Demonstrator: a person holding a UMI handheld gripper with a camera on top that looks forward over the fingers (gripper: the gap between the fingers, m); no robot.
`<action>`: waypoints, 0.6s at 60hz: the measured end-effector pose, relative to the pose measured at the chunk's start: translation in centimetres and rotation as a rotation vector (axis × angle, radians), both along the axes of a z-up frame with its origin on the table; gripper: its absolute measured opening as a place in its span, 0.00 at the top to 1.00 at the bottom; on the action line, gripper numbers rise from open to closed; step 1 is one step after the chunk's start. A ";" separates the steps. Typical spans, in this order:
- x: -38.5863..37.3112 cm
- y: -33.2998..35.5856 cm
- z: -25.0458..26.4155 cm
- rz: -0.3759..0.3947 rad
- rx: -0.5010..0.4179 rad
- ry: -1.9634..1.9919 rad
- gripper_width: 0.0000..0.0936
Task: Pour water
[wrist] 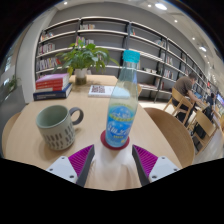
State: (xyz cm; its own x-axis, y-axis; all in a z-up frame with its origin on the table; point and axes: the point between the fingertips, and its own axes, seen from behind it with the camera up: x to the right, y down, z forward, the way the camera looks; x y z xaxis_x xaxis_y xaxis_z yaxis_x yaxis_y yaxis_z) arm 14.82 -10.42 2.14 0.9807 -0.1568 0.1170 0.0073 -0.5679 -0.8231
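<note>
A clear plastic water bottle [122, 103] with a blue cap, a blue label and a red base stands upright on the round wooden table [150, 125], just ahead of my fingers and centred between them. A grey ceramic mug [59, 126] with its handle to the right stands on the table to the left of the bottle. My gripper [113, 160] is open; its pink-padded fingers [80, 160] are spread to either side just short of the bottle's base and hold nothing.
A stack of books [52, 87] and a potted green plant [84, 56] stand at the table's far side, with an open booklet [100, 90] beside them. Wooden chairs [185, 103] stand to the right. Bookshelves [150, 45] line the back wall.
</note>
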 end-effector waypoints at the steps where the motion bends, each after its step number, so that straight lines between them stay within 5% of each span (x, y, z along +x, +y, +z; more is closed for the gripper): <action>1: -0.3 -1.0 -0.2 0.000 -0.018 -0.003 0.19; 14: -9.6 -10.6 1.6 0.029 -0.086 0.076 0.18; 36: -22.7 -14.3 14.1 0.126 0.081 0.137 0.18</action>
